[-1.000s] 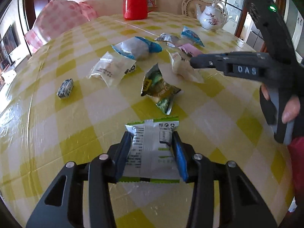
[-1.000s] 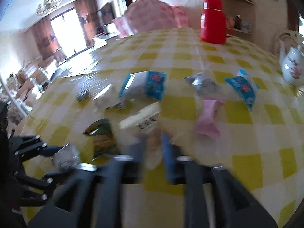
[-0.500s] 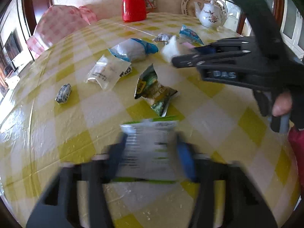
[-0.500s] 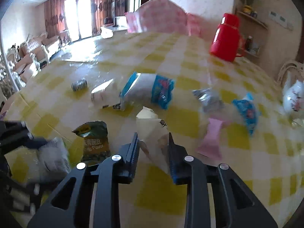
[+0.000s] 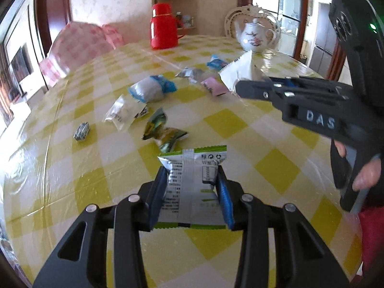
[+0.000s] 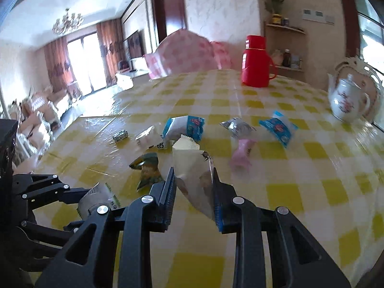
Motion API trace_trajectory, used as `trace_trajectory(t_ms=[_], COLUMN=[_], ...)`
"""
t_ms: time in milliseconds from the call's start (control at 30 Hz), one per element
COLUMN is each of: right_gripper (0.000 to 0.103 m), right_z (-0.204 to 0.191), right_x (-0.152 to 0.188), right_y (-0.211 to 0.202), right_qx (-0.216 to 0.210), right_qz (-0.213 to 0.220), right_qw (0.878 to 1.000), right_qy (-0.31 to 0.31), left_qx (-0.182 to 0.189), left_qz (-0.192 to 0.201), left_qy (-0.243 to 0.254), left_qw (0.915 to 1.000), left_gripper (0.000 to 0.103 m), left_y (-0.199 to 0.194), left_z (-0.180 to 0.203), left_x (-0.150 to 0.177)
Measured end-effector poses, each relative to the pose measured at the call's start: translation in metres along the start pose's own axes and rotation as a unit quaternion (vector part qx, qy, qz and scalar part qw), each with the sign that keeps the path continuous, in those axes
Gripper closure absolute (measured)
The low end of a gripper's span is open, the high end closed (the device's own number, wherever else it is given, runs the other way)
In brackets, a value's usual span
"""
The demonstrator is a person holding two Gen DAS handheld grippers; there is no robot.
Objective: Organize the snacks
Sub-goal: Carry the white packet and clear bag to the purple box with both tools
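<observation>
Pinched between the blue pads of the left gripper (image 5: 193,187): a white snack packet with green edging (image 5: 192,180), printed back facing the lens, held flat at lower centre of the left wrist view, off the yellow-checked tablecloth (image 5: 240,124). Clamped in the right gripper (image 6: 193,192): a white pointed packet (image 6: 192,168), crimped end up, at centre of the right wrist view; seen too at upper right of the left view, poking up from black fingers marked "DAS".

Just beyond the left jaws, mid-frame: a crumpled green packet (image 5: 163,129) lying on the cloth. Further up and left: a clear pouch (image 5: 124,114), a small wrapped candy (image 5: 81,132) at mid-left, a blue-and-white packet (image 5: 152,88). Upper centre: a silver wrapper (image 5: 192,74), a pink wrapper (image 5: 213,86) and a small blue packet (image 5: 216,63), close together.

Top of frame, at the far table edge: a red thermos (image 5: 163,28) and a floral white teapot (image 5: 255,36). Upper left: a pink-checked chair back (image 5: 79,48).

In the right view, lower left: the left gripper (image 6: 96,200) with its packet, beside the green packet. Right edge of the left view: a bare hand (image 5: 367,175) around the right gripper's handle.
</observation>
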State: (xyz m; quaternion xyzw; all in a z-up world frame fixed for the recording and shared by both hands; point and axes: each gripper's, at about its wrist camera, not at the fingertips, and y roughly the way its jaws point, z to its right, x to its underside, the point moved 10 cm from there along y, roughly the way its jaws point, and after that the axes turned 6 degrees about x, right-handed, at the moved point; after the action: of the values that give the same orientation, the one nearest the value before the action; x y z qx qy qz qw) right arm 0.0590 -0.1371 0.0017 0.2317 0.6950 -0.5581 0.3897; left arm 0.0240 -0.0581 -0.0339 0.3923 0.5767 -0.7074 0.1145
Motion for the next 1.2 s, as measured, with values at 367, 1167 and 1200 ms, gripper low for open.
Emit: trace_trajectory(t_ms=[367, 1167, 1200], right_gripper=[0.076, 0.075, 0.075], right_z=[0.028, -0.071, -0.079], right_x=[0.036, 0.034, 0.034], right_y=[-0.102, -0.227, -0.228], right_qx=[0.053, 0.045, 0.041], right_qz=[0.066, 0.144, 0.145], right_qw=[0.994, 0.988, 0.988], right_qy=[0.076, -0.019, -0.023], left_qx=[-0.018, -0.060, -0.064], left_qz=[0.068, 0.200, 0.202], left_qy=[0.033, 0.030, 0.028], left_qw=[0.9970, 0.9775, 0.9769], left_gripper=[0.062, 0.062, 0.062], left_y=[-0.043, -0.195, -0.200], left_z=[0.052, 0.052, 0.048], left_x=[-0.004, 0.022, 0.025])
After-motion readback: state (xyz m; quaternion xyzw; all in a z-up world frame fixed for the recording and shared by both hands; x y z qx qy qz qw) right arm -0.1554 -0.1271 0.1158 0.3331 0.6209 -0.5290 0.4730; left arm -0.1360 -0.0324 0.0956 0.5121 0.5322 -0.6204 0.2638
